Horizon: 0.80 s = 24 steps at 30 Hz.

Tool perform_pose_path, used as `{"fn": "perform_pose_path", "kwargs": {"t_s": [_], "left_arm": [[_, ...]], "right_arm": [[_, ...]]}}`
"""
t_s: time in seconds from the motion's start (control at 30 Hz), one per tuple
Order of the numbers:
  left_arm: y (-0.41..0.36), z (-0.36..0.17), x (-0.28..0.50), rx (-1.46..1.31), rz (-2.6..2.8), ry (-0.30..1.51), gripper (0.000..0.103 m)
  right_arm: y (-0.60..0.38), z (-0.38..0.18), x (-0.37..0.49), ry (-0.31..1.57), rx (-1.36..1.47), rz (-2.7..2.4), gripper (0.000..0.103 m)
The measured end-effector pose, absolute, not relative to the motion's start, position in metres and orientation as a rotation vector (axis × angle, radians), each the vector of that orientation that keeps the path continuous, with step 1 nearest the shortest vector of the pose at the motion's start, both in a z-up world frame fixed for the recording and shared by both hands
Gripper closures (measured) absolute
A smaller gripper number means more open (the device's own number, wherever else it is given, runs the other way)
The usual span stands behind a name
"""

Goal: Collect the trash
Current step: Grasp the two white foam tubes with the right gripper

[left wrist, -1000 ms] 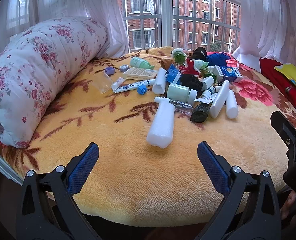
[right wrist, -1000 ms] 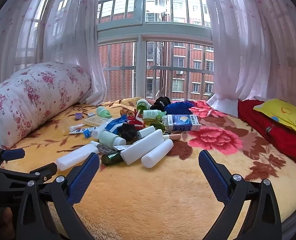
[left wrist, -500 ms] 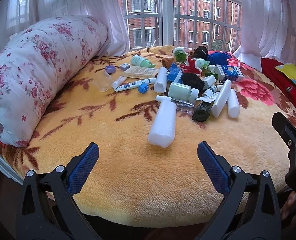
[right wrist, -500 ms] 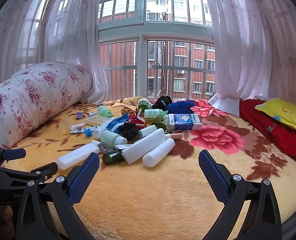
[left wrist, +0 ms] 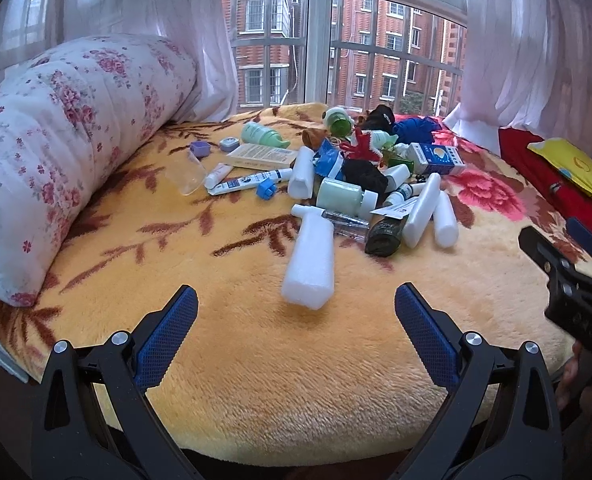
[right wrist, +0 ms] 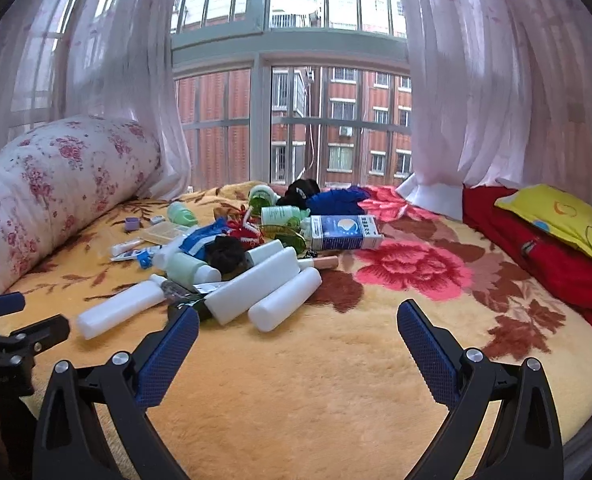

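With both claws, left (left wrist: 296,316) and right (right wrist: 297,338), apart and empty, bring your left one forward over the white bottle (left wrist: 309,258) just ahead, then close across its body.

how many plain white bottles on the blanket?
4: one nearest the left gripper, two side by side right of the pile, one mid-pile. More may be buried.
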<state>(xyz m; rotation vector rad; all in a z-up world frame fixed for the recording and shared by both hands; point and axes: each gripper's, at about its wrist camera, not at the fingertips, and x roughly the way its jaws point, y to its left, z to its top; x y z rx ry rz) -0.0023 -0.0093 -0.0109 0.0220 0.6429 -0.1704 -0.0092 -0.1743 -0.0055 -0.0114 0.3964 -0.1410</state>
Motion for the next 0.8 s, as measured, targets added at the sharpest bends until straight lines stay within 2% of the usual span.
{"fn": "perform_pose_path", "kwargs": {"t_s": [0.13, 0.23, 0.37, 0.53, 0.63, 0.67, 0.73, 0.8], "left_arm": [[-0.006, -0.013, 0.002, 0.019, -0.168, 0.642, 0.007], [-0.006, -0.013, 0.003, 0.029, -0.164, 0.631, 0.007], [-0.006, -0.013, 0.004, 0.04, -0.17, 0.618, 0.007], [-0.004, -0.015, 0.01, 0.038, -0.18, 0.62, 0.007], [-0.004, -0.017, 0.014, 0.022, -0.192, 0.632, 0.007], [-0.004, -0.017, 0.014, 0.016, -0.197, 0.637, 0.007], [-0.004, -0.019, 0.015, 0.013, -0.2, 0.64, 0.007], [-0.004, -0.019, 0.016, 0.013, -0.2, 0.642, 0.007]], "right_arm": [[-0.165, -0.001, 0.028, 0.442, -0.086, -0.134, 0.005], [-0.161, -0.009, 0.072, 0.565, -0.163, -0.17, 0.005], [-0.174, -0.028, 0.115, 0.754, -0.132, -0.172, 0.005], [-0.187, -0.041, 0.139, 0.877, -0.088, -0.163, 0.005], [-0.188, -0.049, 0.153, 0.942, -0.067, -0.127, 0.016], [-0.188, -0.052, 0.159, 0.968, -0.066, -0.112, 0.033], [-0.187, -0.056, 0.166, 1.007, -0.062, -0.079, 0.055], [-0.185, -0.056, 0.169, 1.003, -0.085, -0.067, 0.056]]}}
